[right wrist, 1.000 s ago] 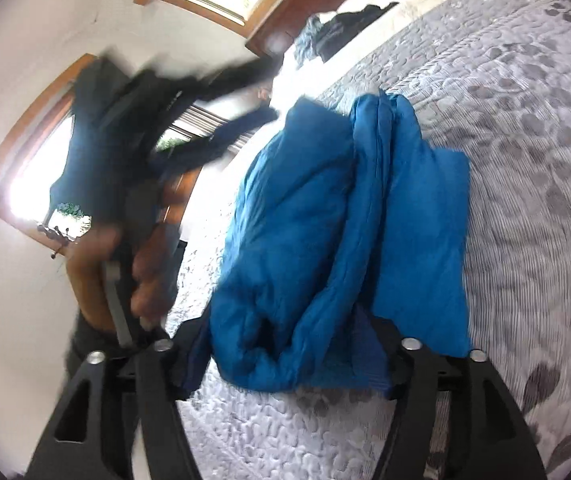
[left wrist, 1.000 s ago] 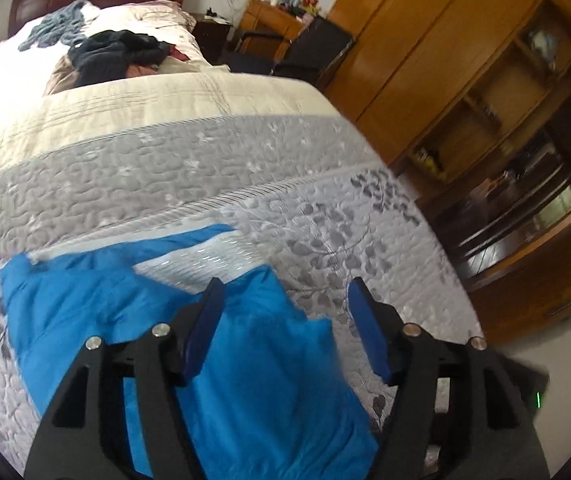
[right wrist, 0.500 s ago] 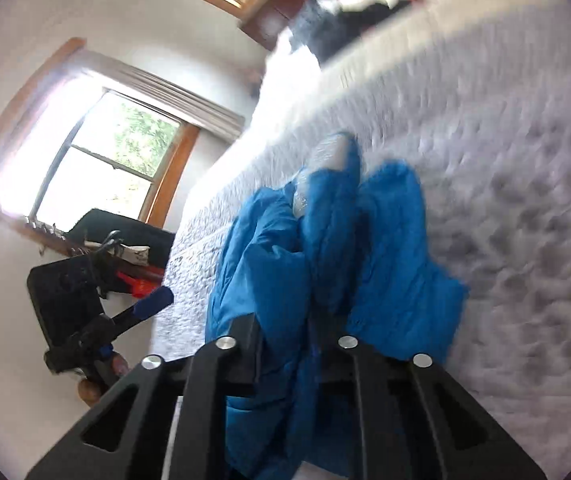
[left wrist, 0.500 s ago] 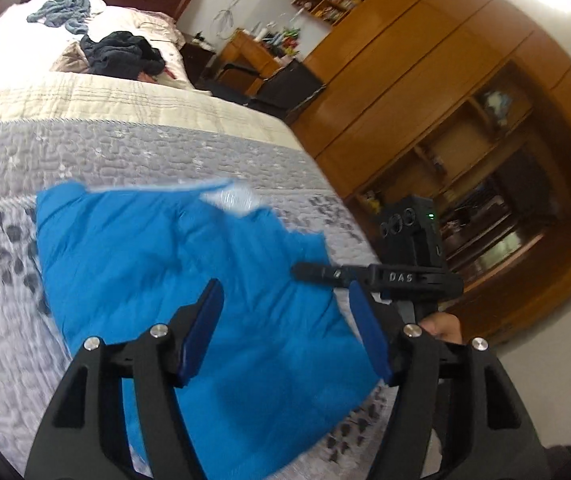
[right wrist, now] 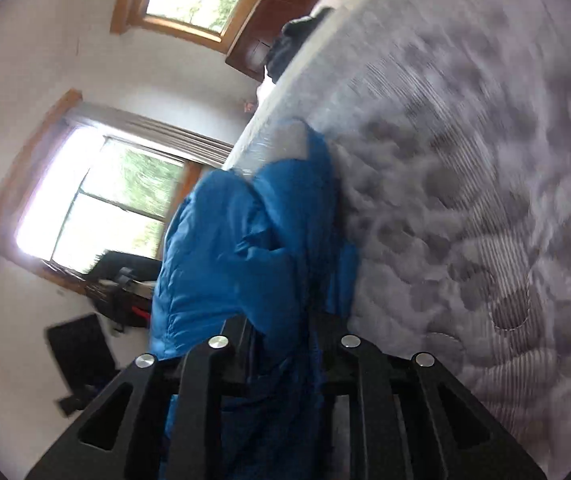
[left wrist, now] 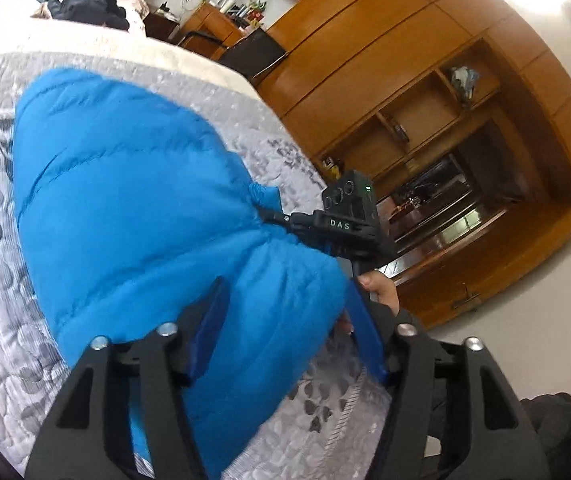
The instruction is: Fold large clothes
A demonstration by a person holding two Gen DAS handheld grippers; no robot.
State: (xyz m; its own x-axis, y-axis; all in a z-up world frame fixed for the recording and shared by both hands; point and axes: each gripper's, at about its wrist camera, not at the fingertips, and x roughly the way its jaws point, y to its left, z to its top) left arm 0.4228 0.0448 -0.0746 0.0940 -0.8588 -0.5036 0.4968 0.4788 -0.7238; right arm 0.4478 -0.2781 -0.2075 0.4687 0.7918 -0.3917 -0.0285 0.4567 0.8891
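1. The blue puffer jacket (left wrist: 133, 216) lay bunched on the grey quilted bedspread (left wrist: 1, 304) near the bed's edge, with one end lifted by the right gripper (right wrist: 281, 344).
2. The left wrist view showed the left gripper (left wrist: 285, 332) with its blue pads set wide apart. A bulge of the jacket sat between them, and the pads were not pressed together on it.
3. Only that view showed the right gripper from outside (left wrist: 337, 224): a black tool marked "DAS" with a small camera box lit green, its tip buried in a fold of the jacket, and the person's hand (left wrist: 381, 292) gripping its handle.
4. The right wrist view showed the right gripper's fingers drawn close together with blue fabric pinched between them, the jacket (right wrist: 245, 256) hanging in a thick gathered fold in front of it.
5. That view was tilted and blurred; it alone showed two wood-framed windows (right wrist: 101, 200) and a dark bag (right wrist: 125, 292) on the floor.
6. Only the left wrist view showed the wooden wardrobe (left wrist: 405, 80) with open shelves, a desk with a dark chair, and a dark heap of clothes (left wrist: 89, 4) at the far end of the bed.
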